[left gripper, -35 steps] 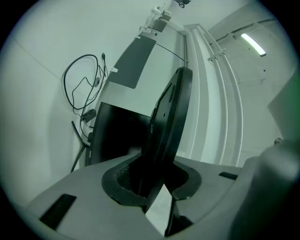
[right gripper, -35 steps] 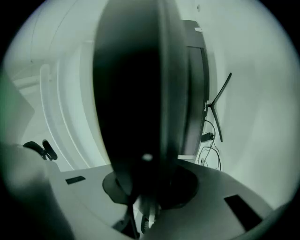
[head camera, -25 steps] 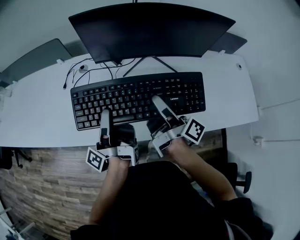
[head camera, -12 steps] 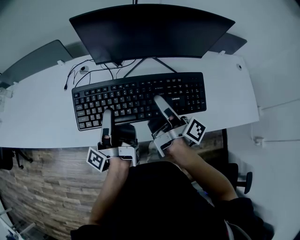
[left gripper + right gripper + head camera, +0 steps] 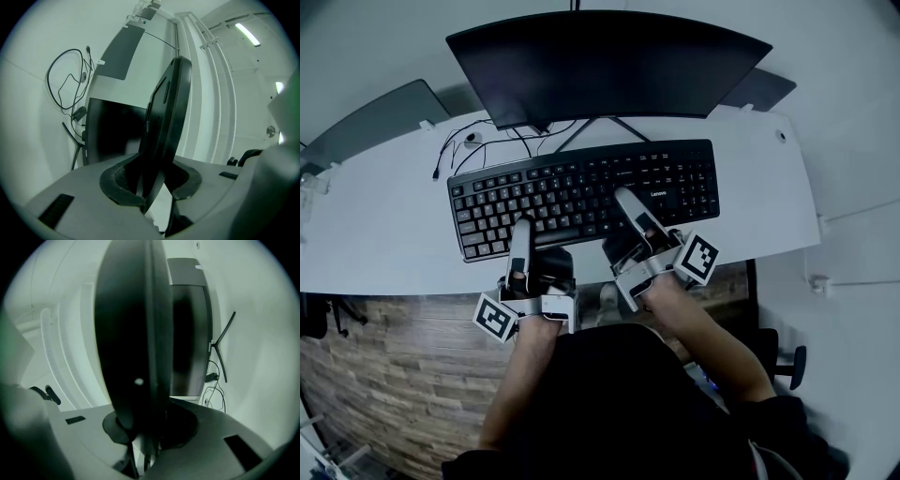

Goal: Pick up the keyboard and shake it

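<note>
White surface point(image 5: 375, 234), front edge toward the person, carries the work. The left tongs point(image 5: 520, 234) are clenched on the near edge of the black keyboard point(image 5: 581, 192), left of its middle. The left gripper view shows the keyboard edge-on between the two pads. The right tongs point(image 5: 630, 204) are clenched on the same near edge, right of the middle, upper jaw lying across the keys. A marker cube sits behind each of the tongs, left cube point(image 5: 494, 317) and right cube point(image 5: 697, 258).

The keyboard lies slightly askew, right end farther back. Whether its rear edge rests on the surface cannot be told.

Bare surface lies open at both ends of the keyboard. Just behind it stand the thin legs of the monitor point(image 5: 609, 66), with loose cables point(image 5: 478, 141) near the rear left corner.

A small white brand mark point(image 5: 659, 194) on the keyboard is too small to read.
</note>
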`<state>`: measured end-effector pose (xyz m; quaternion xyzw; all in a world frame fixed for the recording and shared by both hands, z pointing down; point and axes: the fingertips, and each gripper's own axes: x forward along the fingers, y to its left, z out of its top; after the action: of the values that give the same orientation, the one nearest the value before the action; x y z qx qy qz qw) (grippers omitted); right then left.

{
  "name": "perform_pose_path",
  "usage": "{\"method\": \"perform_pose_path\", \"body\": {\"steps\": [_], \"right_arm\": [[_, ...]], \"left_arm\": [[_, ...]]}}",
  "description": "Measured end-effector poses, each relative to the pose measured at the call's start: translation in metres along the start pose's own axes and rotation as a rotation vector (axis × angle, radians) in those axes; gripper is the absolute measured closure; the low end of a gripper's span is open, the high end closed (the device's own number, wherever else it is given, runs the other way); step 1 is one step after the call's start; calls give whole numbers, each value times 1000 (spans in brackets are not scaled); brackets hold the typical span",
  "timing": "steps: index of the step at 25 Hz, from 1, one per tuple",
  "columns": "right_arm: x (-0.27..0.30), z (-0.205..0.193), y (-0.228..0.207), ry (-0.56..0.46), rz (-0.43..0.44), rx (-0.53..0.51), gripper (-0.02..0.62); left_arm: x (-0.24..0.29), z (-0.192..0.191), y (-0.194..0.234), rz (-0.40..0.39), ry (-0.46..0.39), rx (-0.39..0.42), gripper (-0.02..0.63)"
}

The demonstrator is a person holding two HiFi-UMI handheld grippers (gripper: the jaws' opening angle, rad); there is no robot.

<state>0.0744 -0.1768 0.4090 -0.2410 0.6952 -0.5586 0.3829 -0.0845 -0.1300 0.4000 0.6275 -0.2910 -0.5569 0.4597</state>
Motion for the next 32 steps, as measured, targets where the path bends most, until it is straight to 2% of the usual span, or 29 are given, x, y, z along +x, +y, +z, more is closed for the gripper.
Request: {"method": "perform_pose_path", "body": {"steps": [7, 11, 14, 16, 19, 22, 27, 32], "right_arm": [[2, 1, 6, 12, 9, -22, 512], [1, 1, 12, 10, 26, -39, 512], [3, 1, 20, 22, 31, -77, 512], [5, 1, 24, 37, 28, -108, 512], [7, 2, 26, 54, 28, -141, 512], [7, 2, 28, 62, 34, -155, 512], [8, 2, 32, 83, 36, -180, 512], [9, 6, 38, 146, 50, -245, 512]], "left_arm": [[-5, -2, -5, -33, 75, 29, 486], [-17, 6, -6, -47, 125, 91, 405], [-26, 22, -11, -62, 138, 184, 382], [-30, 35, -16, -66, 161, 292, 373], [-34, 51, -21, -62, 241, 484, 371], [-38, 70, -24, -37, 291, 616, 364], [-45, 110, -41, -57, 313, 710, 348], [-33, 120, -55, -91, 421, 778, 348]]}}
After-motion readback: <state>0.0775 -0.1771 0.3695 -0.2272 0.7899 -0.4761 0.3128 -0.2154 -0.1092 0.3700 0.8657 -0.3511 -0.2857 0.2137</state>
